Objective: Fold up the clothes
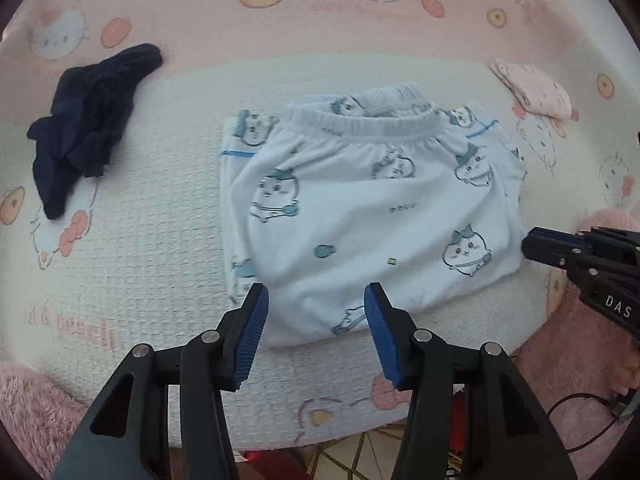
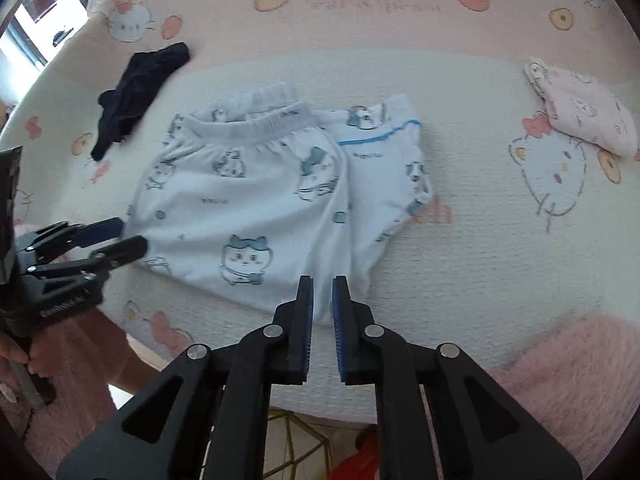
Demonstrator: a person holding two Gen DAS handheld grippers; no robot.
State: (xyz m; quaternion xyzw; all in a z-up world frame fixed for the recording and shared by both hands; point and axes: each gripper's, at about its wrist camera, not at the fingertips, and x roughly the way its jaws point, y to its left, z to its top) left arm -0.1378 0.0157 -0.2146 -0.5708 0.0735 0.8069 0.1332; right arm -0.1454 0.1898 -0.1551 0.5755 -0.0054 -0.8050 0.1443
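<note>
Light blue shorts (image 1: pixel 360 216) (image 2: pixel 248 200) with cartoon prints lie folded flat on the table, waistband at the far side. My left gripper (image 1: pixel 315 292) (image 2: pixel 132 236) hovers open over the shorts' near edge, and the cloth shows between its blue pads (image 1: pixel 256 332) without being pressed. My right gripper (image 2: pixel 323 280) (image 1: pixel 527 245) is at the shorts' near right corner. Its pads (image 2: pixel 306 332) are almost together, leaving a thin slit, and I see no cloth clamped in it.
A crumpled navy garment (image 1: pixel 92 128) (image 2: pixel 136 92) lies at the far left. A folded pink garment (image 1: pixel 536 92) (image 2: pixel 584 112) sits at the far right. The cat-print table cover (image 1: pixel 160 240) ends near me, with floor below. Pink fluffy fabric (image 2: pixel 560 380) and a hand (image 2: pixel 16 356) are close by.
</note>
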